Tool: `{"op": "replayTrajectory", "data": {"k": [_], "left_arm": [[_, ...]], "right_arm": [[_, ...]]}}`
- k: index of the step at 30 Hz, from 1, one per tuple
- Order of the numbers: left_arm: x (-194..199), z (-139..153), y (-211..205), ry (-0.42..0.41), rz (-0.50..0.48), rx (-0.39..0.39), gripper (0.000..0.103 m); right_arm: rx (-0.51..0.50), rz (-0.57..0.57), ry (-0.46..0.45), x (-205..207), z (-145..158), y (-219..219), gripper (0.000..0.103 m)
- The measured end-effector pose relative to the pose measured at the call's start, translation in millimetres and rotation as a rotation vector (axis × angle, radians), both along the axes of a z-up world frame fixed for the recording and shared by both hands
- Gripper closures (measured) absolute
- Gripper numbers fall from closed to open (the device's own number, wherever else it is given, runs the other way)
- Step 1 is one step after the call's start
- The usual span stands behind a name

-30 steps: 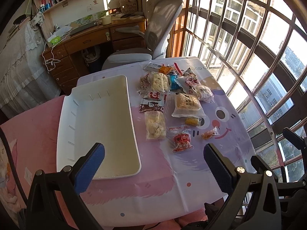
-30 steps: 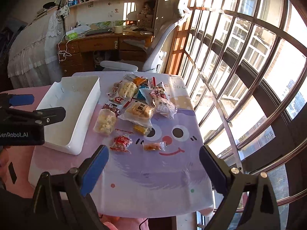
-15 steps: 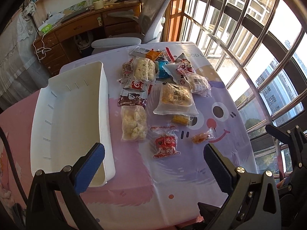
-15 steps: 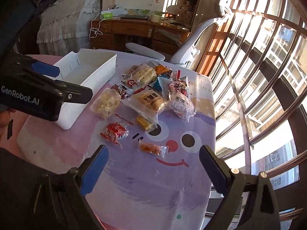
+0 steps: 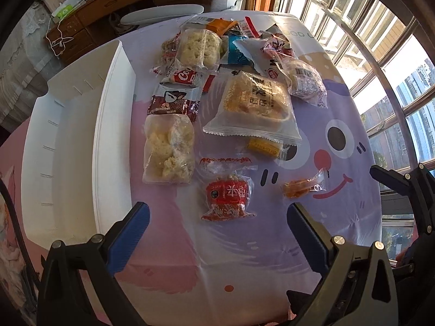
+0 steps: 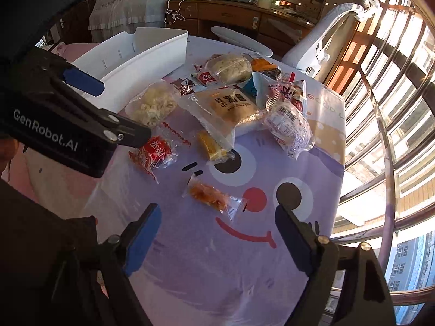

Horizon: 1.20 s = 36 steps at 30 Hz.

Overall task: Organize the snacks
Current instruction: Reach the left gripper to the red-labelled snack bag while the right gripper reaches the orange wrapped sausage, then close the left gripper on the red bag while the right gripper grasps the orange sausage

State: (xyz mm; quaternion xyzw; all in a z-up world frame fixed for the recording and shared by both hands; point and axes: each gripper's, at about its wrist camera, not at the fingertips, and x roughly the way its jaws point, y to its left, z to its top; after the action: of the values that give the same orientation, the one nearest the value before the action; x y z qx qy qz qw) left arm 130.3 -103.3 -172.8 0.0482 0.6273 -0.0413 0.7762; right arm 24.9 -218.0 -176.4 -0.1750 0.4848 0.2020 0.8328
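Since the earlier frames we have come down toward the counter (image 5: 168, 244), so the snacks fill much more of both views. At the bottom of the left wrist view our left gripper (image 5: 217, 222) stands spread with nothing between its blue pads, just below the red packet (image 5: 227, 194). In the right wrist view our right gripper (image 6: 217, 225) is closing its jaws, still apart and holding nothing, with the small orange snack (image 6: 210, 194) lying on the cloth just above the gap. Past these, toward mid-frame, lie the clear bag of pale puffs (image 5: 168, 152), a little yellow bar (image 5: 262, 146) and the large bread packet (image 5: 254, 106) partly over it. The rest of the snacks crowd together in the upper middle. The white bin (image 5: 62, 146) sits at the left of the left wrist view, beside the puffs. Beyond, a grey chair (image 6: 326, 46) and a wooden desk (image 6: 231, 13) stand at the top.
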Motion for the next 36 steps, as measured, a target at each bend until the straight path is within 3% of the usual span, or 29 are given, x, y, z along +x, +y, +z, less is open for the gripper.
{"op": "replayTrajectory", "data": {"k": [15,20,26,30,33,36], "left_arm": [[28,-66,2,0.182,0.091,0.017,0.01],[31,-78,5,0.217,0.106,0.015,0.02],[50,-95,2,0.234,0.111,-0.021,0.035],[56,-98,-2,0.242,0.108,-0.037,0.049],[59,-101,-6,0.251,0.113,-0.036,0.05],[59,-103,-7,0.251,0.117,-0.038,0.053]], "right_arm": [[-0.041,0.165,0.088,22,-56,14,0.041],[-0.053,0.183,0.101,30,-61,15,0.048],[-0.049,0.186,0.113,40,-65,16,0.05],[-0.041,0.183,0.123,52,-67,19,0.062],[-0.045,0.183,0.126,55,-67,21,0.072],[-0.044,0.182,0.137,55,-67,22,0.075]]}}
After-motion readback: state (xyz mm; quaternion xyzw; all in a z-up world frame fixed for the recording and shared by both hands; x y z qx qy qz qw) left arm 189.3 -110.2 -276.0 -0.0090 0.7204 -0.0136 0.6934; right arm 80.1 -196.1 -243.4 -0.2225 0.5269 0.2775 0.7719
